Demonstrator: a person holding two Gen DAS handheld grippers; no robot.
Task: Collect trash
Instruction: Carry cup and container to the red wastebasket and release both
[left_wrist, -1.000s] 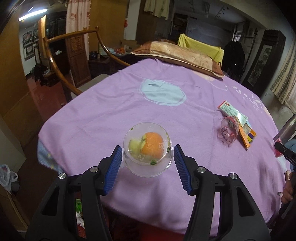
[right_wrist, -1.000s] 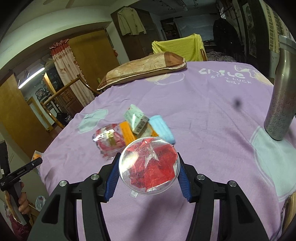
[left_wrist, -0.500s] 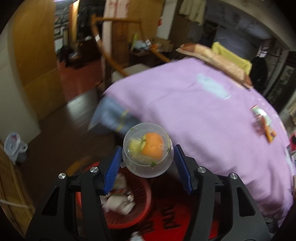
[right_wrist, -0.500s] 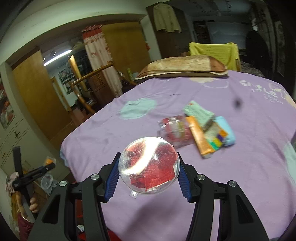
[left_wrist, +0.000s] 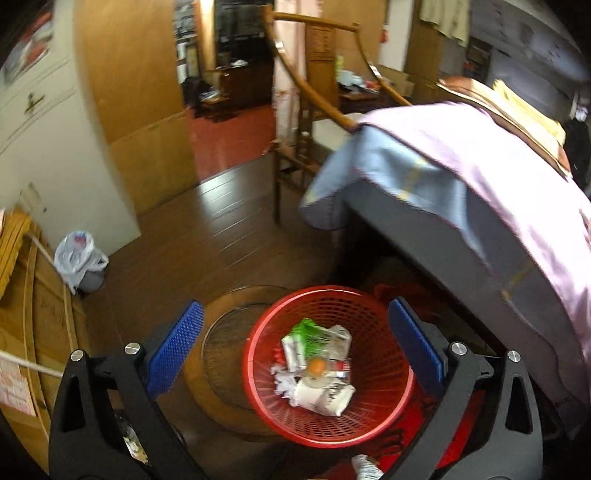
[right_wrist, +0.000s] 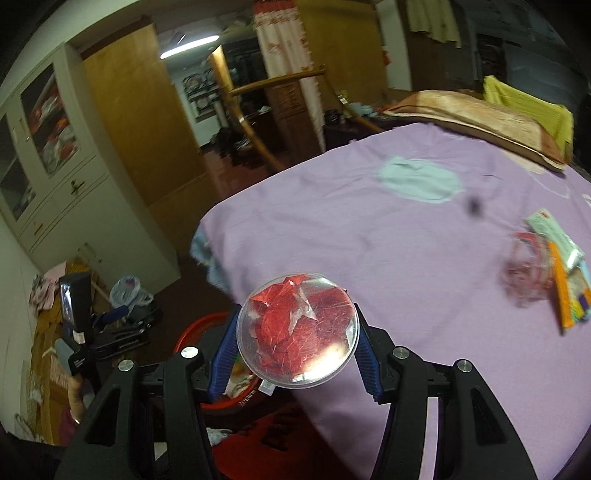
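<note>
The left gripper hangs spread wide and empty above the red basket (wrappers and a cup inside) on the floor beside the table's hanging cloth. The right gripper clamps a clear round container of red foil over the table's near edge; loose packets lie toward its right edge.

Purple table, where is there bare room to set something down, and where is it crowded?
The purple table is bare from its near left edge across to the pale blue patch, and in front of the pillow. It is crowded at the right edge, where the crumpled clear wrapper and the packets lie together.
</note>
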